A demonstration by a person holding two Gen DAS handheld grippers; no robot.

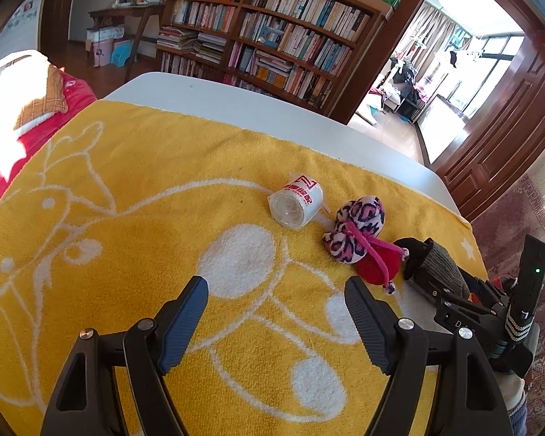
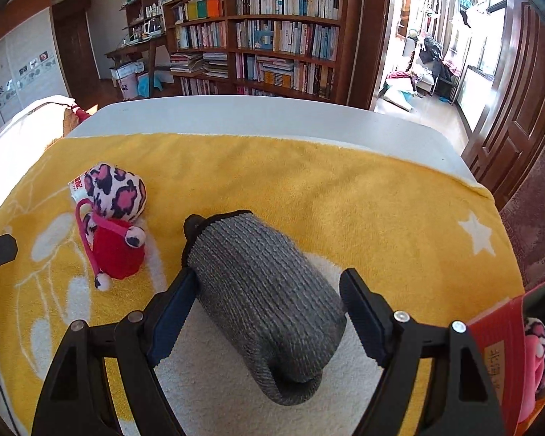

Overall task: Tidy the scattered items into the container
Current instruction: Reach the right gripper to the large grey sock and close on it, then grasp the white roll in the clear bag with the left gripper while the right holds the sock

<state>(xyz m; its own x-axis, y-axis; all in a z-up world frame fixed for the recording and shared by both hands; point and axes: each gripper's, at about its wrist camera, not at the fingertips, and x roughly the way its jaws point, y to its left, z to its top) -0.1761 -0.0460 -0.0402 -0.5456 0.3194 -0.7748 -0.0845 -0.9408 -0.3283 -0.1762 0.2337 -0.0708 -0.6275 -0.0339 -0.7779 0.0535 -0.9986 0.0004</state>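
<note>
1. Left gripper (image 1: 276, 305) – jaws apart, nothing btwn them, hanging over the yellow towel (image 1: 145, 181) w/ white drawings.
2. Right gripper (image 2: 269, 298) – jaws wide, straddling the grey knit pouch (image 2: 261, 290). Left pad looks to touch its side; right pad stands clear, so no clamp.
3. Pouch lies on its side on the towel's white patch, black-trimmed end pointing away from the cam.
4. Plush toy (image 2: 114, 214) – pink/black leopard print w/ red body & pink cord – lies on the towel, left of the pouch in the right wrist view, near but apart.
5. White tape roll (image 1: 296, 203) w/ red print lies on its side just beyond the toy, close beside it.
6. Red box (image 2: 505, 345) at the right edge of the right wrist view; something pink leopard-print shows inside.
7. Towel covers a white table (image 1: 236, 98); bookshelf (image 1: 272, 29) behind.
</note>
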